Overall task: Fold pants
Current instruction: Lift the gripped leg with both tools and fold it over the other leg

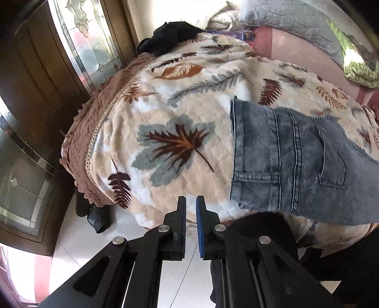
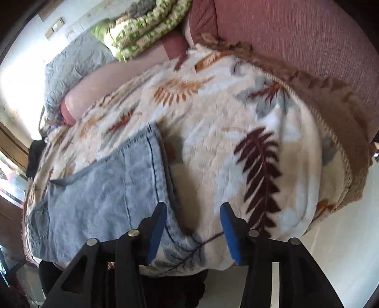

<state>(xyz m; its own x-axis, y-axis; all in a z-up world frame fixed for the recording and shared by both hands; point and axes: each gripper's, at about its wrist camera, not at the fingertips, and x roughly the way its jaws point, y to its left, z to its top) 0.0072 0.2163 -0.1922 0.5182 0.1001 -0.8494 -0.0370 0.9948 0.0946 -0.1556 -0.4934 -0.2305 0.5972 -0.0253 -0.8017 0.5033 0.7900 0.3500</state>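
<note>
The pants [image 1: 296, 163] lie flat, already doubled, on the leaf-print blanket [image 1: 180, 99] at the bed's near edge — between folds, I judge — with the left gripper [image 1: 191, 201] nearly shut on nothing beside them and the right gripper [image 2: 193, 208] half open, empty, needing next to pinch an edge.

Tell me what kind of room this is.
Most likely a bedroom. A leaf-print blanket covers a bed, with a grey pillow and a green quilt bunched at its far end. Blue jeans lie flat on the blanket.
</note>
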